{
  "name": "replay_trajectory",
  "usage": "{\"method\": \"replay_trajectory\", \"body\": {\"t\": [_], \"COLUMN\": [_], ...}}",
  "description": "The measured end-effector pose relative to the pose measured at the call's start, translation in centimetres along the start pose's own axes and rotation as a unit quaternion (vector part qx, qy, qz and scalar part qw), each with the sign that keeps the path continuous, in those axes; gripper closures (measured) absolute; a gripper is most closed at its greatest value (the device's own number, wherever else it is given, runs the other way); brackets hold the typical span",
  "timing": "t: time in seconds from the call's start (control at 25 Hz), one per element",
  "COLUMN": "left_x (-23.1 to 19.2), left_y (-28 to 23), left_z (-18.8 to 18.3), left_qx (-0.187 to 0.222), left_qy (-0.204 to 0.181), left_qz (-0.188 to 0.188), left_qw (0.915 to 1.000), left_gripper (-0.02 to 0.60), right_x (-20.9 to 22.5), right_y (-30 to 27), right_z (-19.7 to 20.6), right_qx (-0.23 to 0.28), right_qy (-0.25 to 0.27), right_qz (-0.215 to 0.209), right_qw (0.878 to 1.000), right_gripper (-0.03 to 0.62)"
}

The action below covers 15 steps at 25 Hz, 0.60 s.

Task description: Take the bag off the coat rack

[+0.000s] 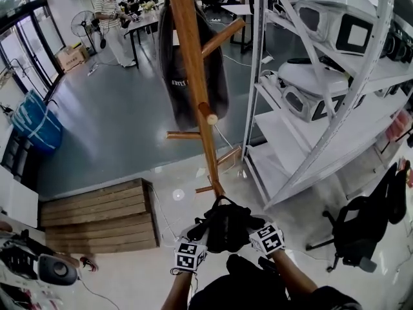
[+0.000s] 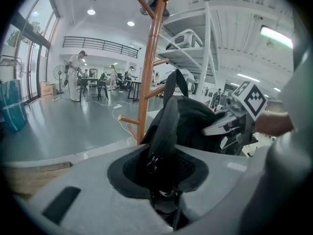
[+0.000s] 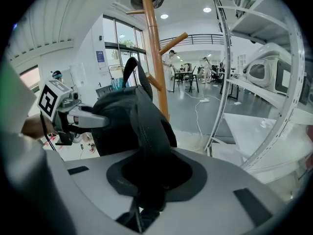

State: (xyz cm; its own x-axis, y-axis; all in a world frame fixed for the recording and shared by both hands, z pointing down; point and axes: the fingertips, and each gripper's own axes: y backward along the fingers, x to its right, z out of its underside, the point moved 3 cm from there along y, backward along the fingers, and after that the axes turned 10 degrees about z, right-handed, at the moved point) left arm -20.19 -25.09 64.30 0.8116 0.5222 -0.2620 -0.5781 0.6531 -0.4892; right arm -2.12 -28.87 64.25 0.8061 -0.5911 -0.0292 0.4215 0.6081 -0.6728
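A black backpack (image 1: 226, 228) hangs between my two grippers, just in front of the foot of the wooden coat rack (image 1: 205, 124) and off its pegs. My left gripper (image 1: 203, 232) is shut on one of its straps (image 2: 164, 131), which runs into the jaws. My right gripper (image 1: 250, 228) is shut on the other side of the bag (image 3: 144, 131). Each gripper shows in the other's view: the right gripper (image 2: 234, 119) and the left gripper (image 3: 73, 116). A second dark bag (image 1: 169, 63) hangs high on the rack.
A white metal shelf unit (image 1: 310, 141) with white devices stands close on the right. A wooden pallet (image 1: 97, 215) lies at the left, a black office chair (image 1: 361, 228) at the lower right. A blue bag (image 1: 35, 124) sits by the window. People (image 1: 116, 18) stand at tables far back.
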Motion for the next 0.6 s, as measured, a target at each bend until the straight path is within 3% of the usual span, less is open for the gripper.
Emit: {"method": "replay_trajectory", "body": {"t": [0.6], "left_x": [6.4], "left_y": [7.1], "left_z": [2.7], "left_qx": [0.028], "left_qy": [-0.008], "left_qz": [0.012], "left_qw": [0.9995], "left_gripper": [0.486], "right_x": [-5.0], "right_y": [8.4], "right_z": [3.3], "right_qx": [0.022], "right_qy": [0.001], "right_qz": [0.013], "right_qw": [1.0], "right_gripper": [0.514]}}
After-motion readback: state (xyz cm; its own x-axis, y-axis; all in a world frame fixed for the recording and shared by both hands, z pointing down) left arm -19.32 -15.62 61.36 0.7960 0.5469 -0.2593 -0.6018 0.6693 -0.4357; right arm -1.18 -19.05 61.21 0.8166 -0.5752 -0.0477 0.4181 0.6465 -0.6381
